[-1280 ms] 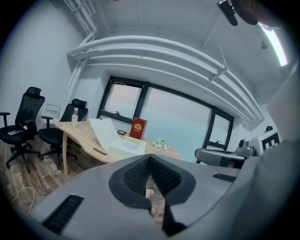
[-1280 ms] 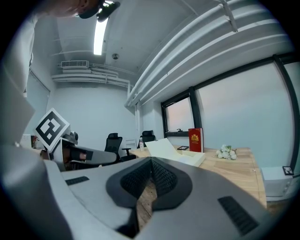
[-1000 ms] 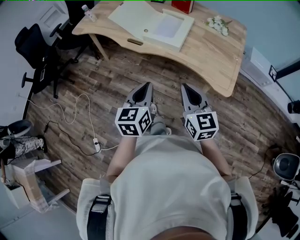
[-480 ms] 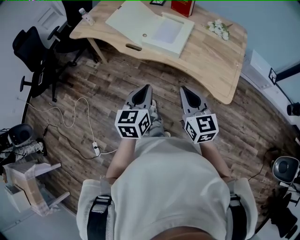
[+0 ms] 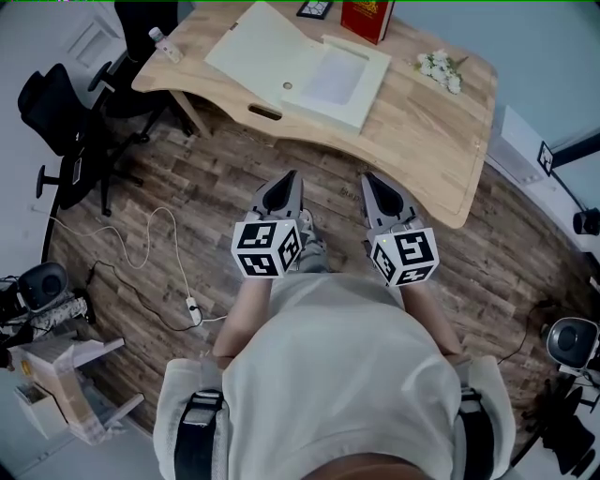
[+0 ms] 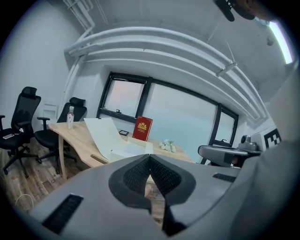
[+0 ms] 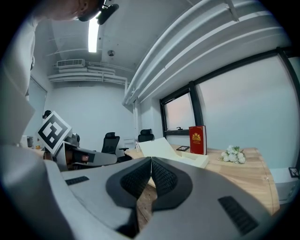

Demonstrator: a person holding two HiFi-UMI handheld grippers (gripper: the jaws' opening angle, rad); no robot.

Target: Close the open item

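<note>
A cream box (image 5: 330, 75) lies open on the wooden desk (image 5: 422, 112), its lid (image 5: 253, 47) tipped back to the left. The same open box (image 6: 133, 150) shows ahead in the left gripper view, and the open box (image 7: 187, 159) in the right gripper view. My left gripper (image 5: 286, 178) and right gripper (image 5: 370, 178) hang side by side over the floor, short of the desk's near edge. Both are shut with nothing between the jaws. In its own view the left gripper (image 6: 149, 156) has tips touching; so has the right gripper (image 7: 152, 159).
A red book (image 5: 366, 17) stands at the desk's back, white flowers (image 5: 441, 66) to its right, a bottle (image 5: 161, 42) at the left end. Black office chairs (image 5: 66, 122) stand left of the desk. A cable (image 5: 159, 234) and cartons (image 5: 56, 375) lie on the floor at left.
Both grippers and the person have moved toward the desk, so the desk and open box sit a little lower and nearer in the head view. The jaws stay shut.
</note>
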